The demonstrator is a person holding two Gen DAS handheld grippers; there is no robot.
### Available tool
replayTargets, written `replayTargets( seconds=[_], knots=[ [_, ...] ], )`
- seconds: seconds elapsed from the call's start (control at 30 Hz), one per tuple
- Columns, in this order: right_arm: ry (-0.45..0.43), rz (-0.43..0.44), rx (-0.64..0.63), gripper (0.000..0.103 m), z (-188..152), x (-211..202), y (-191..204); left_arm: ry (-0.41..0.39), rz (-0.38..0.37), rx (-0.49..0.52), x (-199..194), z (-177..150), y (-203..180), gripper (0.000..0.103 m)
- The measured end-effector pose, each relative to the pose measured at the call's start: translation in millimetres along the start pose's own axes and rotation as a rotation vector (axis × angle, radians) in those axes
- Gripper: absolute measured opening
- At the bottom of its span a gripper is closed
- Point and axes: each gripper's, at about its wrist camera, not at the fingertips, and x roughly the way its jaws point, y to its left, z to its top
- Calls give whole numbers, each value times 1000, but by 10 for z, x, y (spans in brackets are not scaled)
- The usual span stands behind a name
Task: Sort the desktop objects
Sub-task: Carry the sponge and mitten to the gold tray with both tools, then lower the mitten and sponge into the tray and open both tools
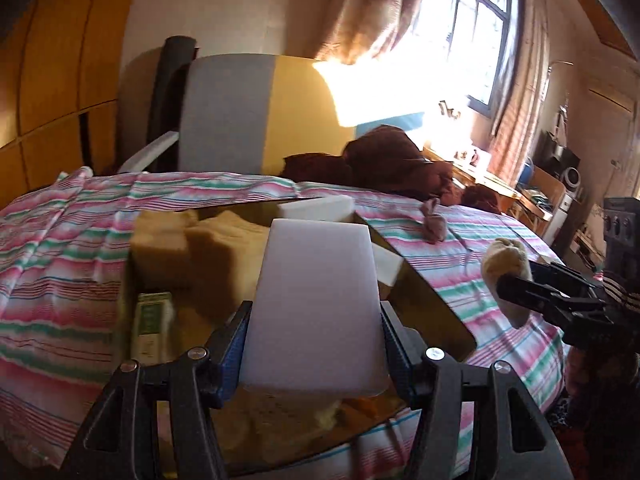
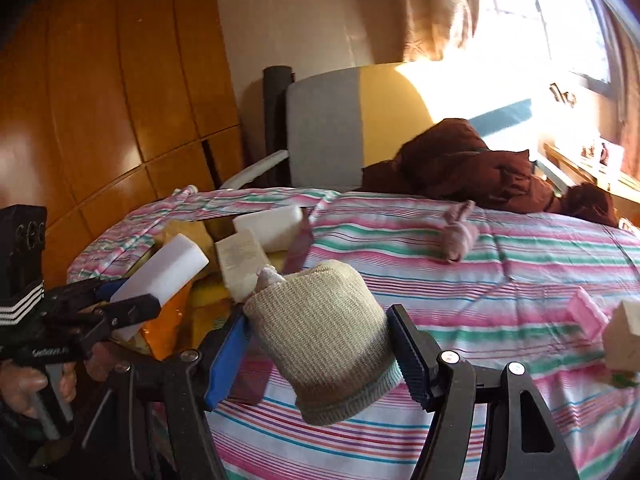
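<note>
My left gripper (image 1: 316, 312) is shut on a white foam block (image 1: 316, 300), held above an open box (image 1: 432, 300) on the striped bed. That box holds tan sponges (image 1: 192, 248), more white blocks (image 1: 320, 206) and a green-labelled pack (image 1: 150, 320). In the right wrist view the left gripper (image 2: 128, 300) and its white foam block (image 2: 164, 272) show at the left. My right gripper (image 2: 320, 336) is shut on a rolled beige knitted sock (image 2: 324, 332), raised over the bedspread to the right of the box; the sock (image 1: 508, 268) also appears in the left wrist view.
A pink rolled sock (image 2: 460, 236) lies on the striped bedspread (image 2: 480, 280). A pink item (image 2: 586, 314) and a pale block (image 2: 624, 340) lie at the right edge. A brown garment (image 2: 460, 164) is heaped near the headboard (image 2: 360, 128). A wooden wardrobe (image 2: 100, 100) stands left.
</note>
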Motion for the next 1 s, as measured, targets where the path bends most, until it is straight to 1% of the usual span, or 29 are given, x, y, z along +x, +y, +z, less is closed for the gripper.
replayTargets(
  seconds=[0.07, 0.17, 0.33, 0.4, 0.5, 0.57, 0.63, 0.77, 0.9, 1.0],
  knots=[
    [5, 37, -36, 69, 48, 91, 189, -4, 42, -27, -18, -11, 208, 61],
    [23, 77, -83, 69, 79, 248, 440, 5, 79, -55, 4, -63, 417, 61],
    [64, 59, -142, 69, 66, 543, 682, 32, 103, -80, 69, -165, 596, 61],
    [77, 46, -149, 69, 60, 628, 701, 40, 114, -82, 91, -191, 639, 61],
    [97, 29, -160, 69, 54, 749, 727, 60, 105, -99, 125, -214, 694, 61],
    [107, 33, -166, 70, 63, 787, 736, 59, 106, -102, 126, -232, 706, 61],
    [120, 42, -161, 72, 63, 824, 743, 54, 110, -101, 106, -234, 718, 62],
    [127, 42, -150, 73, 43, 841, 743, 23, 108, -120, 14, -212, 762, 68],
    [122, 54, -125, 74, 17, 791, 718, -2, 106, -132, -49, -192, 775, 68],
    [108, 61, -107, 74, 7, 745, 702, 2, 103, -126, -45, -199, 739, 68]
  ],
)
